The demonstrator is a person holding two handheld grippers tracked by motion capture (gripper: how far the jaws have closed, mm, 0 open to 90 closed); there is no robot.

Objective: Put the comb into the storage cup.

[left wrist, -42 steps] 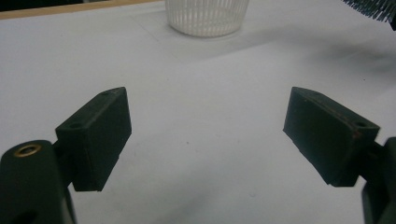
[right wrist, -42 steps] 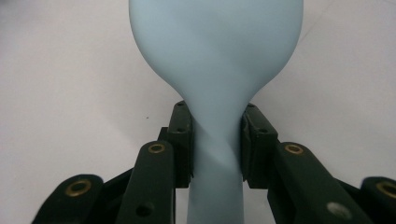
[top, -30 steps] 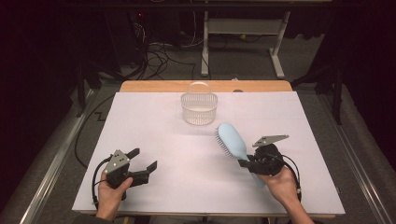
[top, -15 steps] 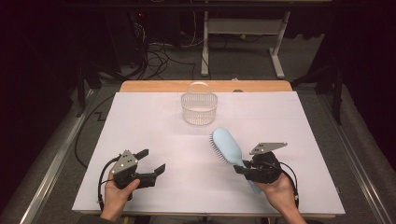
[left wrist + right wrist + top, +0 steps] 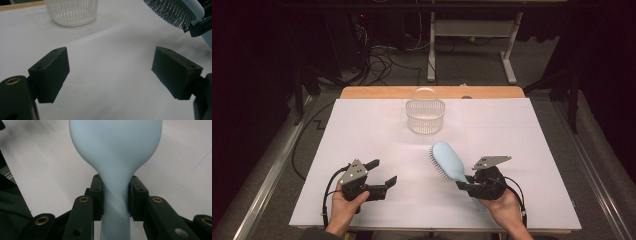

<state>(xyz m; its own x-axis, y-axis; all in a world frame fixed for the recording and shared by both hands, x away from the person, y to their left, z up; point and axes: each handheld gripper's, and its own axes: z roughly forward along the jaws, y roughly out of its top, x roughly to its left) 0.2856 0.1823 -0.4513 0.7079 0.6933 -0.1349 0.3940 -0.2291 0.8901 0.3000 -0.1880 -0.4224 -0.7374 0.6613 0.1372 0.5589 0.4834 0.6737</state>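
A light blue hairbrush (image 5: 447, 161) with dark bristles is held off the white table sheet (image 5: 377, 135) by its handle. My right gripper (image 5: 464, 184) is shut on that handle; in the right gripper view both pads (image 5: 98, 195) clamp the hairbrush's narrow neck (image 5: 115, 195). At the front left my left gripper (image 5: 382, 176) stands open with nothing between its jaws. In the left gripper view (image 5: 110, 65) the hairbrush's bristles (image 5: 172, 12) hang at the top right, apart from the jaws.
A small white slatted basket (image 5: 426, 115) with a handle stands at the middle back of the sheet, also in the left gripper view (image 5: 72, 11). The wooden table edge (image 5: 377, 92) runs behind it. Cables and a desk frame (image 5: 472, 35) lie on the floor beyond.
My right gripper has carried the hairbrush leftward and a little nearer the front edge. My left gripper has shifted to the right, toward the middle.
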